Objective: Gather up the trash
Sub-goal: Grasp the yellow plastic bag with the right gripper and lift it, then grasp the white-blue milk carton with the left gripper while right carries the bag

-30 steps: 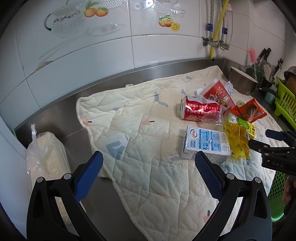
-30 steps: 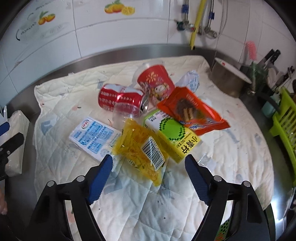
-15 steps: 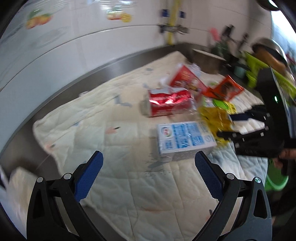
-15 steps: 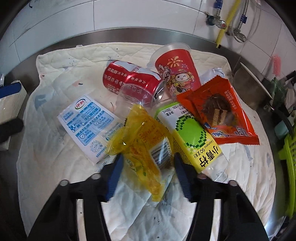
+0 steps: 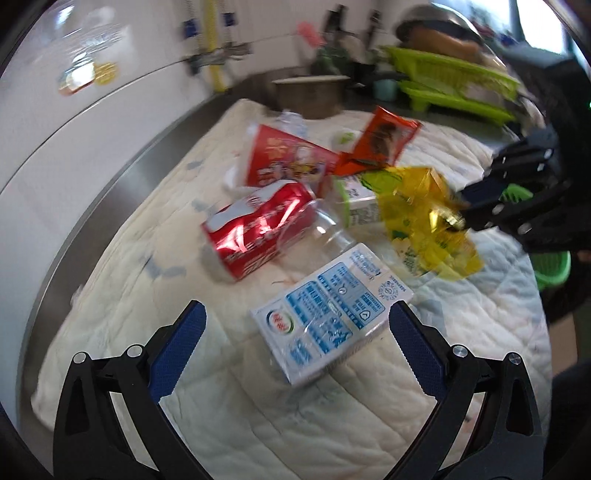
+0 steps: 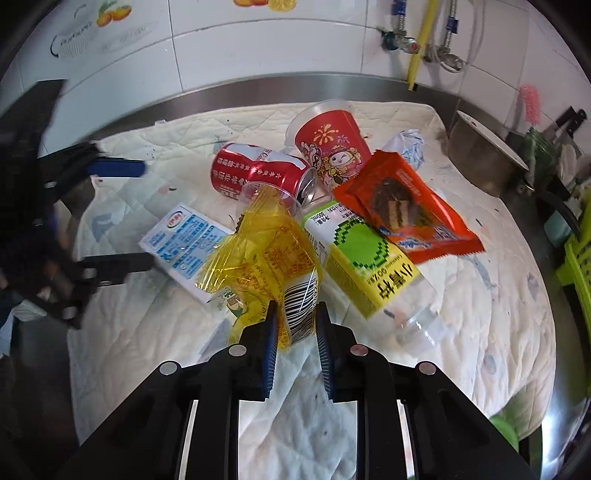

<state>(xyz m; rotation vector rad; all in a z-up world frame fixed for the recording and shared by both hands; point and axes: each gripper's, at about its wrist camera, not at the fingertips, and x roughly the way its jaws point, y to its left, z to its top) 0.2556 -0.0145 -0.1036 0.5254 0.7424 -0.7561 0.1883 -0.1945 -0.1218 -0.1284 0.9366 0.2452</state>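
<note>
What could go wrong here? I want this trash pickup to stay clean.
The right gripper is closing on only the lower edge of the crinkly yellow wrapper; it may slip or tear. The wrapper overlaps the green bottle and milk carton, so lifting may drag them.

This is a home kitchen. White glazed wall tiles with fruit stickers rise behind a stainless-steel surface. On those tiles, a yellow gas hose and metal taps hang right of the stickers. Further right of the hose stand a steel cooking pot, knife handles and a lime-green plastic dish rack.
</note>
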